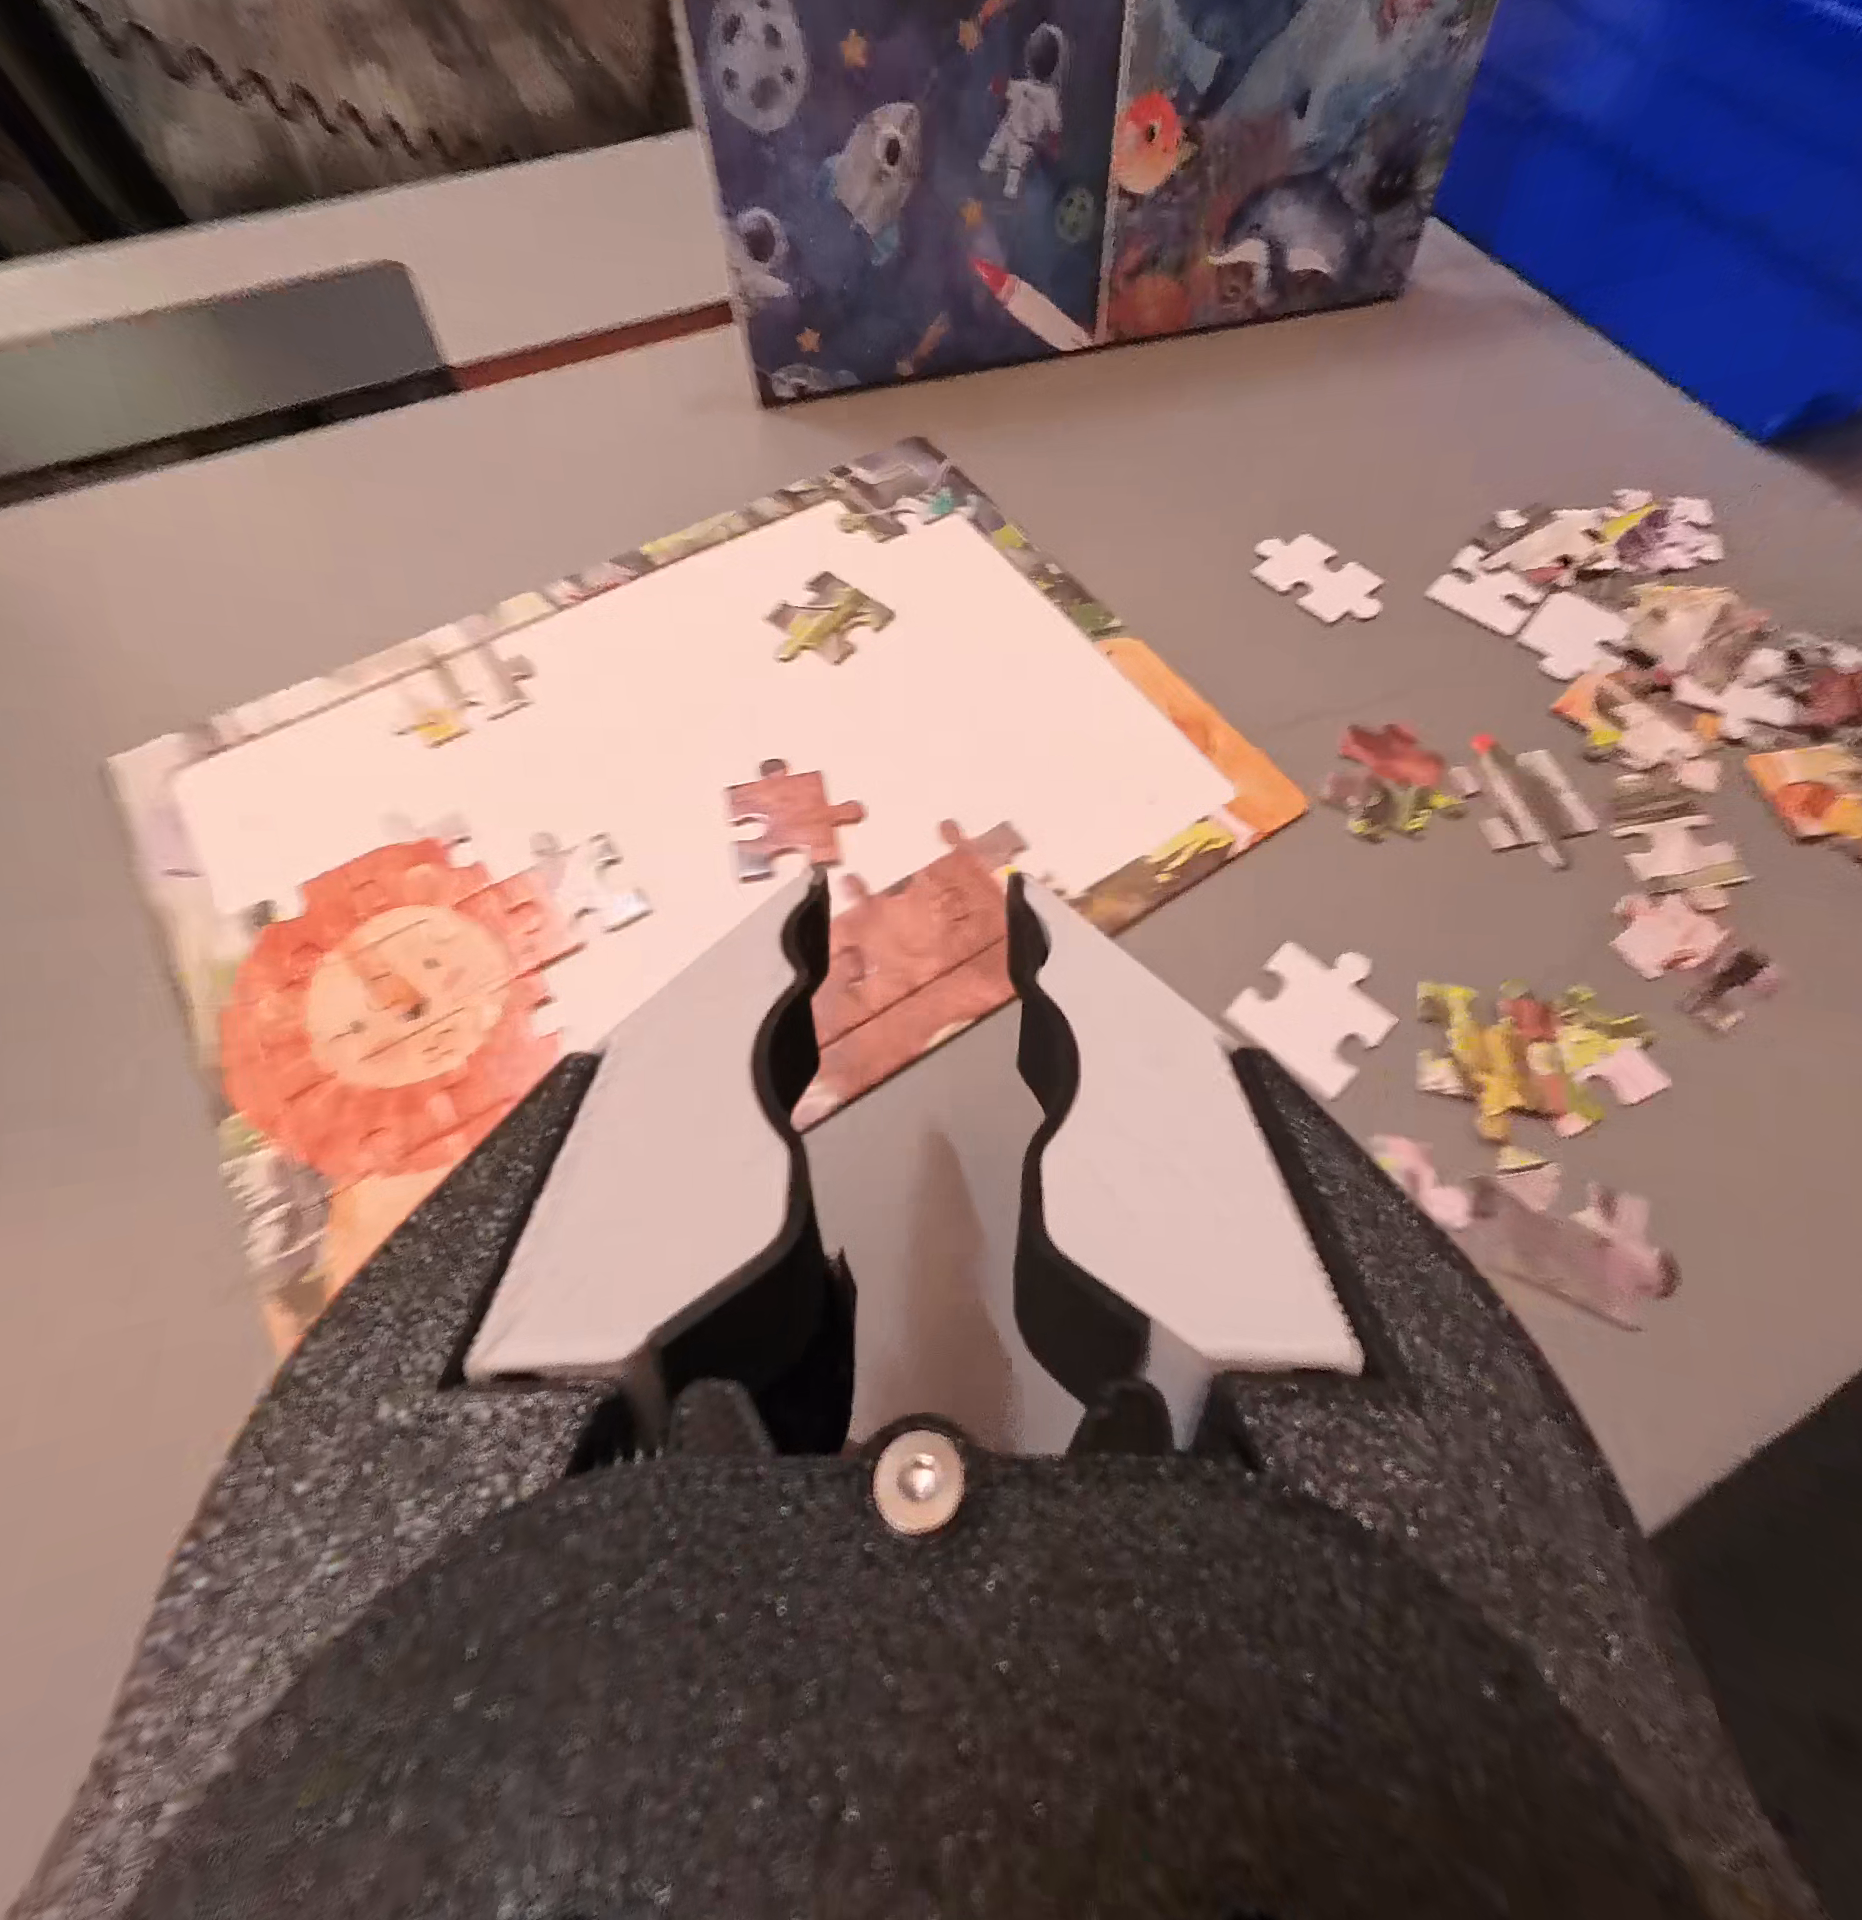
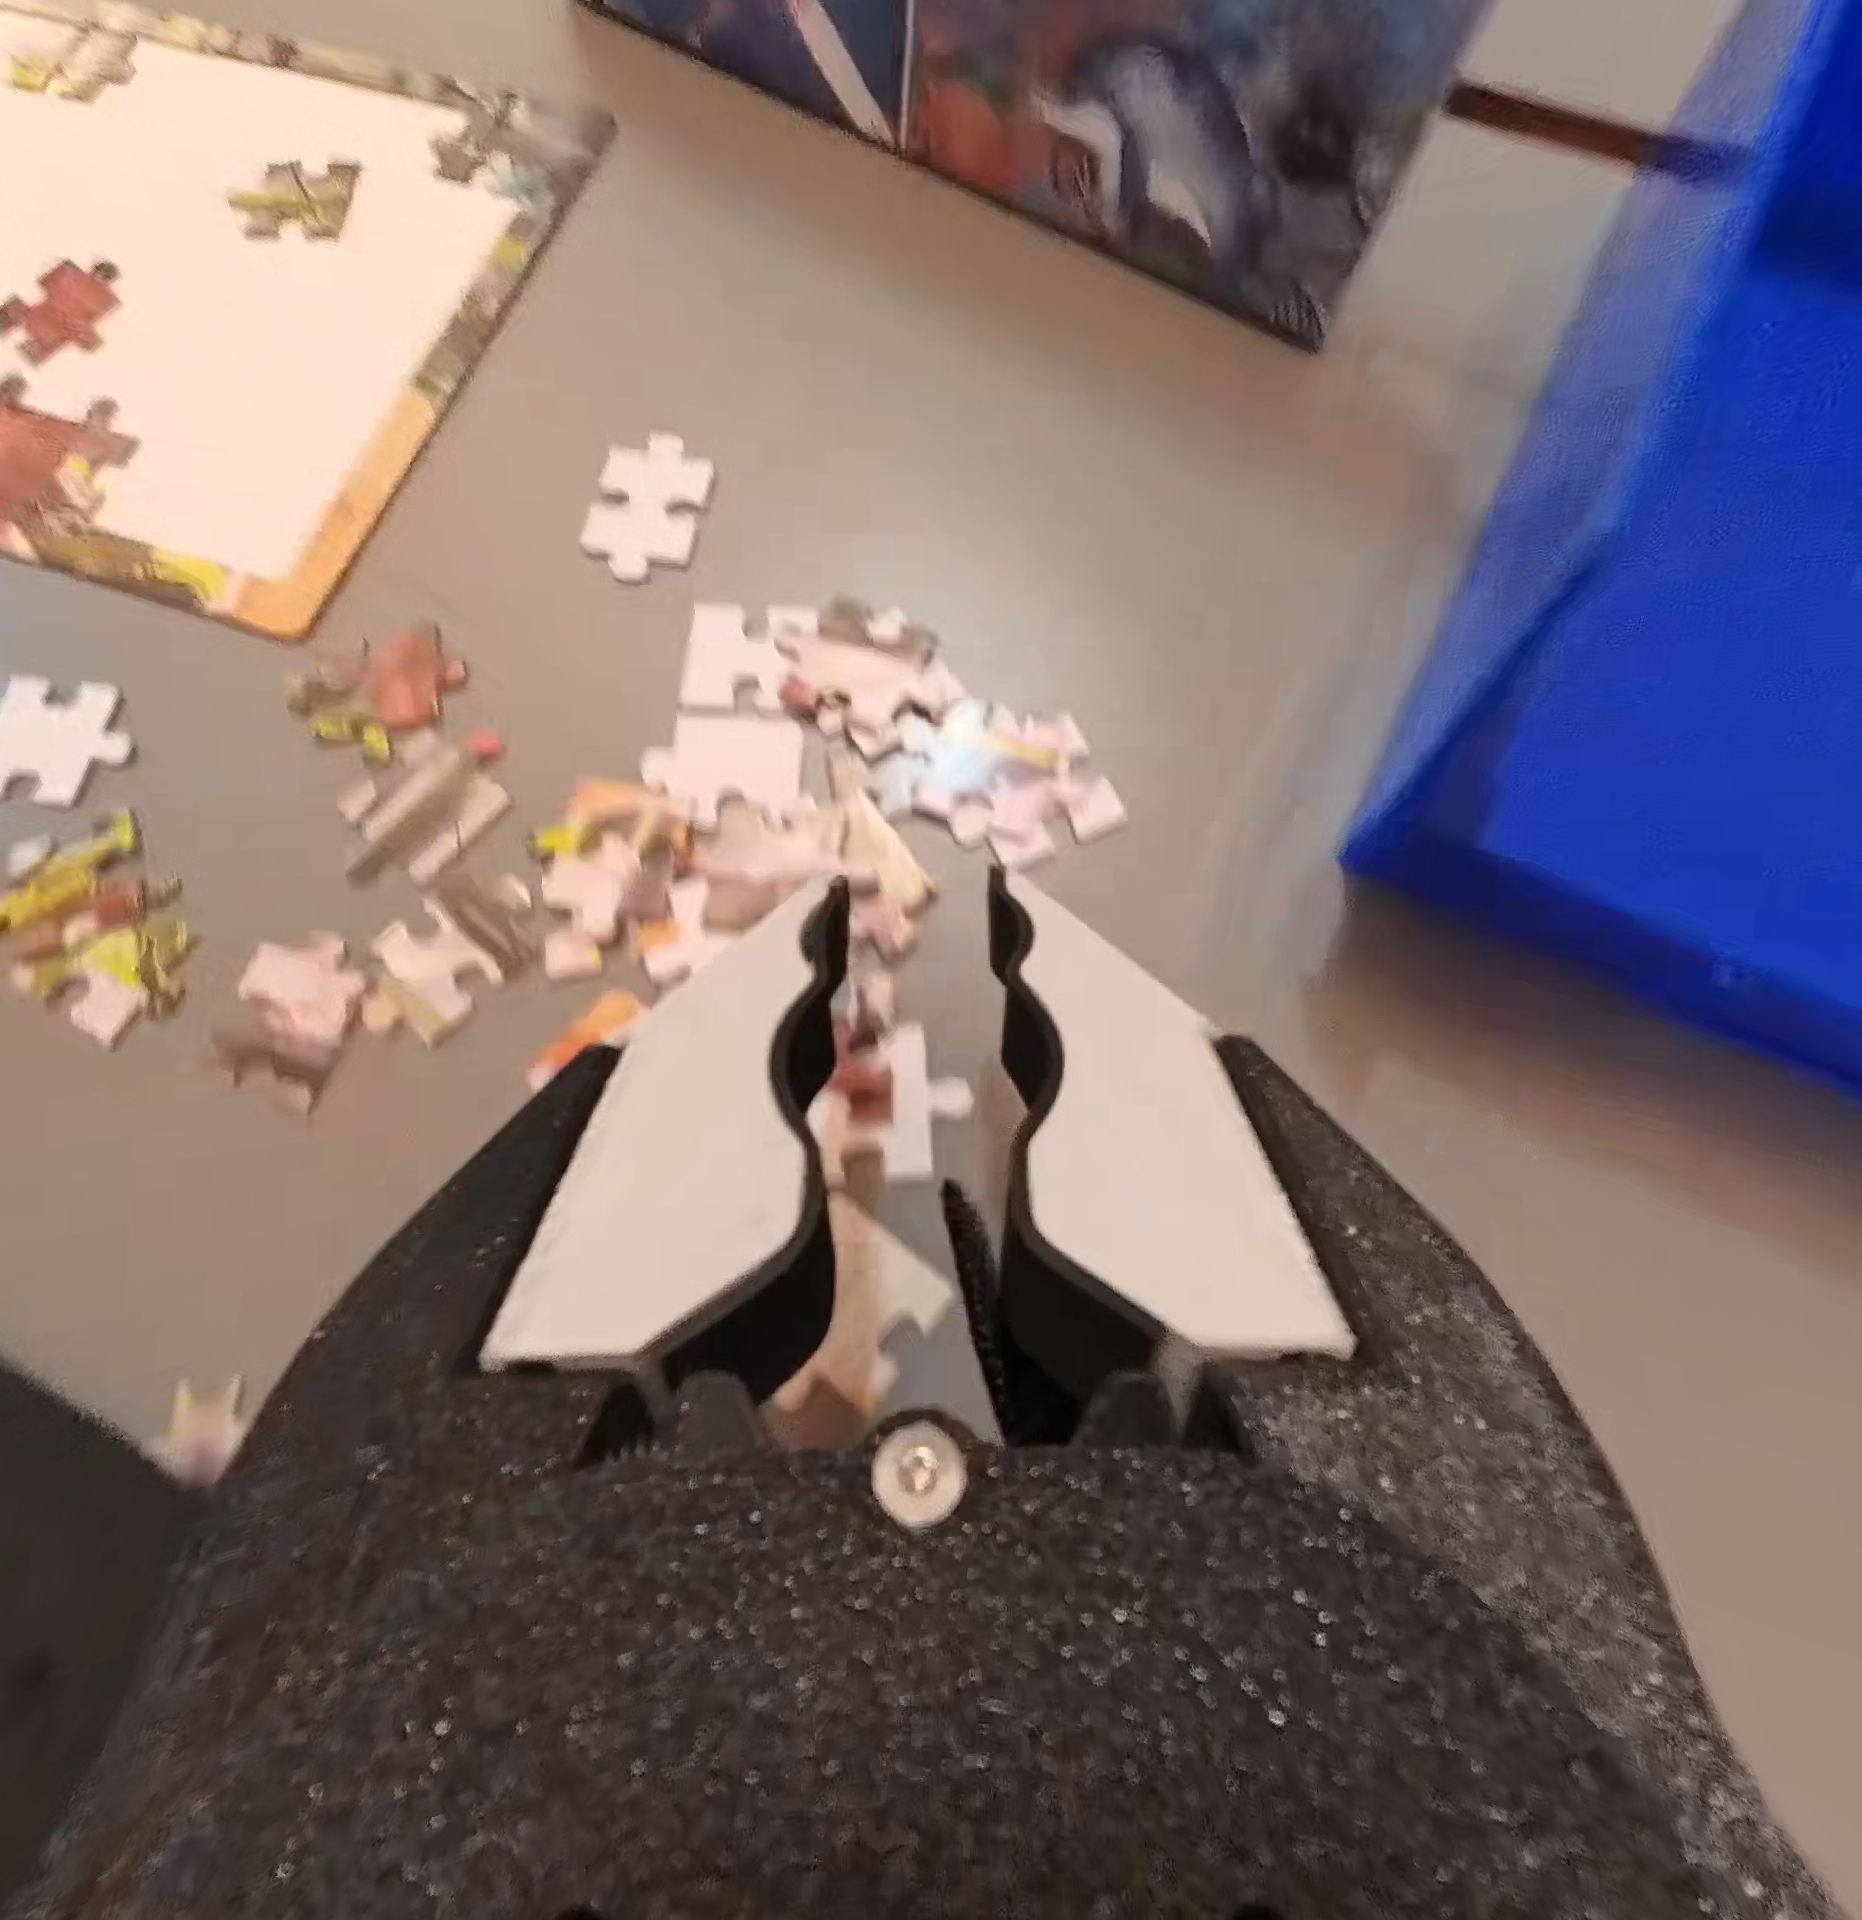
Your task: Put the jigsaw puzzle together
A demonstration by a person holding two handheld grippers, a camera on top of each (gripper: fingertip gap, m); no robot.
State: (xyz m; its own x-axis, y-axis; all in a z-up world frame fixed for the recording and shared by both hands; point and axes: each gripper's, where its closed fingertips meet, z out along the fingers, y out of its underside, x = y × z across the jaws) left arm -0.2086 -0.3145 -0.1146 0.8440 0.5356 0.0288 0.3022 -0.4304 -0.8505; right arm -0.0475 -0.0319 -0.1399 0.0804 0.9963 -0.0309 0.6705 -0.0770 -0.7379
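Observation:
A puzzle tray (image 1: 1197, 727) with a white floor and printed border lies on the grey table. A lion section (image 1: 387, 1008) fills its near left corner and a brown section (image 1: 927, 935) sits at its near edge. A loose brown piece (image 1: 792, 816) and a green piece (image 1: 828, 618) lie on the white floor. My left gripper (image 1: 914, 883) is open and empty above the brown section. A heap of loose pieces (image 2: 802, 810) lies right of the tray (image 2: 387, 499). My right gripper (image 2: 916, 883) is open and empty, hovering over the heap's near edge.
A picture-covered box (image 1: 1072, 177) stands behind the tray. A blue bin (image 2: 1675, 582) stands at the right of the heap. Face-down white pieces (image 1: 1311, 1013) lie between tray and heap. The table's near edge (image 1: 1737, 1455) drops off at the right. There is about 35 cm between the tips of the two grippers.

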